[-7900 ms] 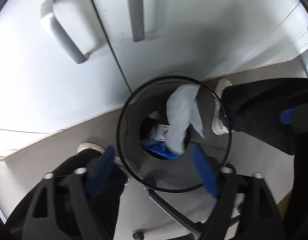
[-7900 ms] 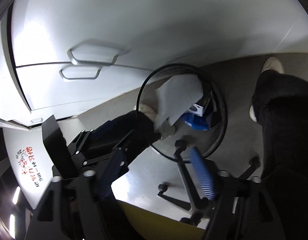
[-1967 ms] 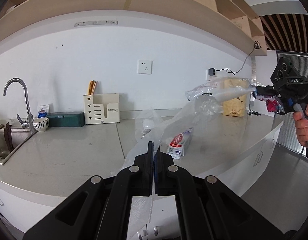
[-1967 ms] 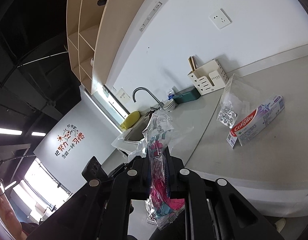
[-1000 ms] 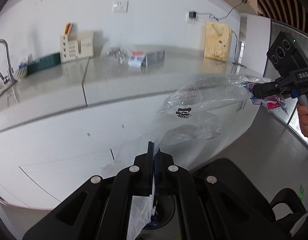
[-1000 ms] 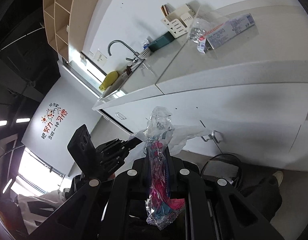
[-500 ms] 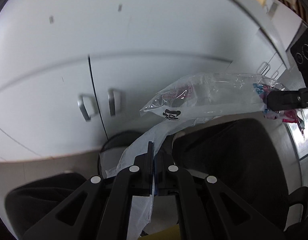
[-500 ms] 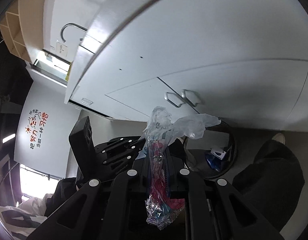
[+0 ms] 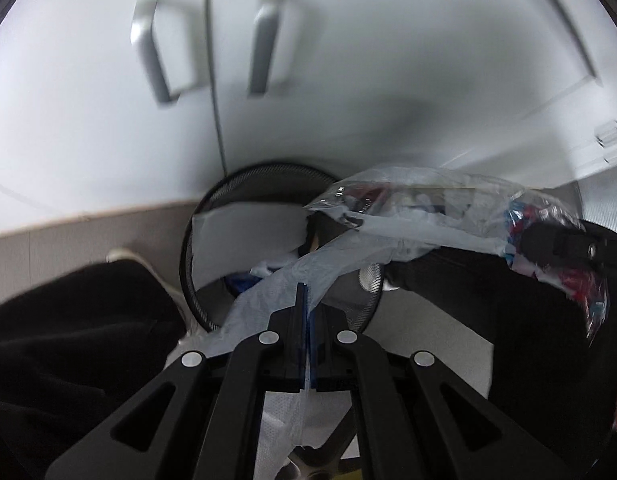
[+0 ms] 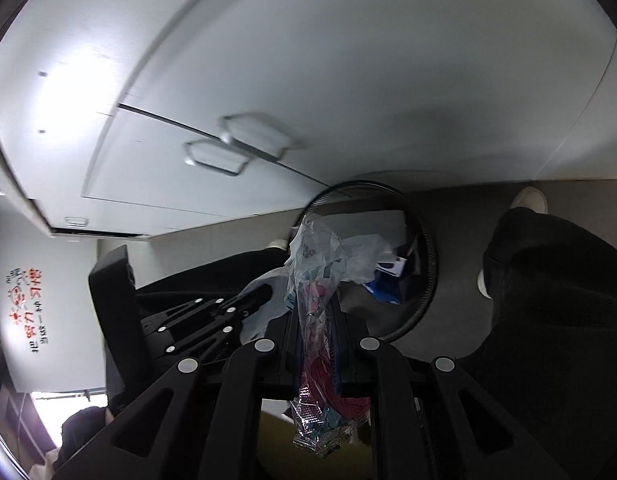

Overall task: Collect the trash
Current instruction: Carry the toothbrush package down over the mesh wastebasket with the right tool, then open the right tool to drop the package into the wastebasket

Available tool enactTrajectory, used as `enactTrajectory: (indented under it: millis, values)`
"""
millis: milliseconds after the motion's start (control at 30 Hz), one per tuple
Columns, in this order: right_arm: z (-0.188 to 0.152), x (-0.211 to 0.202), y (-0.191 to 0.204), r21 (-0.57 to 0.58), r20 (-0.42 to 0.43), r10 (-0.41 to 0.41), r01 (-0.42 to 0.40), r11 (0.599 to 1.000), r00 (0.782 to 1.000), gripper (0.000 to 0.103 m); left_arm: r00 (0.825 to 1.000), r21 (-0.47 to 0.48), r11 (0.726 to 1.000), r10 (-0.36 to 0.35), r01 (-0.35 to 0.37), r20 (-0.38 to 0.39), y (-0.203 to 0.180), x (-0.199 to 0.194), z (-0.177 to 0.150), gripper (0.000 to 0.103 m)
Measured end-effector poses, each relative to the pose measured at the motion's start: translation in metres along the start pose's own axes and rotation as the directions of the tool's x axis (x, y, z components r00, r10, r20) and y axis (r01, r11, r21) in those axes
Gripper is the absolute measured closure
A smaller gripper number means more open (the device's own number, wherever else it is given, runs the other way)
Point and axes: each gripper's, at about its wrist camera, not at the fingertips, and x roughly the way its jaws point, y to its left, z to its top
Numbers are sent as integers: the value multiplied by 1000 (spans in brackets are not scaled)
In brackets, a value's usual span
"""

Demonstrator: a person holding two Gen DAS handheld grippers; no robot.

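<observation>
A black mesh trash bin (image 9: 212, 208) stands on the floor against the white cabinet; it also shows in the right wrist view (image 10: 426, 256). White paper and blue and white packaging lie inside it. My left gripper (image 9: 304, 304) is shut on a clear plastic bag (image 9: 408, 236) that hangs over the bin's near rim. My right gripper (image 10: 314, 308) is shut on a clear wrapper with red and blue print (image 10: 316, 320), held just before the bin's rim; it also shows in the left wrist view (image 9: 548, 248). The left gripper appears in the right wrist view (image 10: 264, 290).
White cabinet doors with grey handles (image 9: 260, 52) rise behind the bin. The person's black-trousered legs (image 9: 68, 340) and white shoes (image 10: 528, 198) stand on both sides of the bin. A chair base (image 9: 300, 460) lies below my left gripper.
Both grippers have tilted down from the counter to the floor and come close over the bin. Both keep their hold on the bag and the wrapper.
</observation>
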Motion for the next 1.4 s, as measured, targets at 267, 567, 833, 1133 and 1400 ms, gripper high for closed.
enactTrajectory:
  millis: [267,567,833,1133,1400]
  values:
    - [4,53,-1,0,-62,-103,104,995,993,88,996,-5,1000,19,-20,-86,3,45,3,101]
    - [9,60,-7,11,-73,-102,103,995,992,83,992,47,998,41,-36,-116,-4,60,1,99]
    - [11,57,-8,29,-66,-112,114,993,992,65,985,82,993,90,-79,-148,-4,69,-2,97]
    - [14,54,-5,12,-35,-127,127,992,991,37,982,45,990,139,-134,-129,5,63,-2,39]
    - [17,41,-3,10,20,-149,149,989,989,8,980,57,983,177,-173,-91,4,55,-4,8]
